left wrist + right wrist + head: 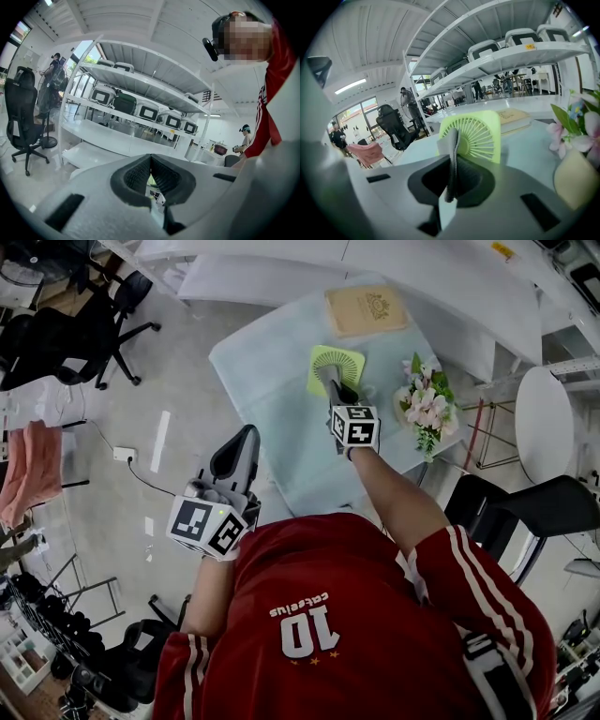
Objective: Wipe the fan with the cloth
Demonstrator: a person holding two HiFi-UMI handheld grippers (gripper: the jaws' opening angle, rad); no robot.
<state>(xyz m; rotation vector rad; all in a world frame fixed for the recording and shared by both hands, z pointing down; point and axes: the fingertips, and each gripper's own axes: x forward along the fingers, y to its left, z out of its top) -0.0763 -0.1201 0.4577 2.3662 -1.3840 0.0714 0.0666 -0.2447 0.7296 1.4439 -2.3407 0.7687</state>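
Note:
A small lime-green square fan [336, 362] stands on the table's pale blue cover [272, 381]; in the right gripper view the fan [480, 136] faces me close ahead. My right gripper [330, 381] reaches to the fan's front and is shut on a folded grey cloth [452, 150], which stands upright between the jaws against the left part of the grille. My left gripper [246, 439] is held back off the table's near left edge, over the floor, its jaws shut with nothing between them [150, 174].
A tan book [366, 309] lies behind the fan. A vase of pink and white flowers [425, 405] stands right of my right gripper. Black office chairs [89, 334] and a pink cloth on a rack [30, 470] are on the left; white shelving [136, 89] runs behind the table.

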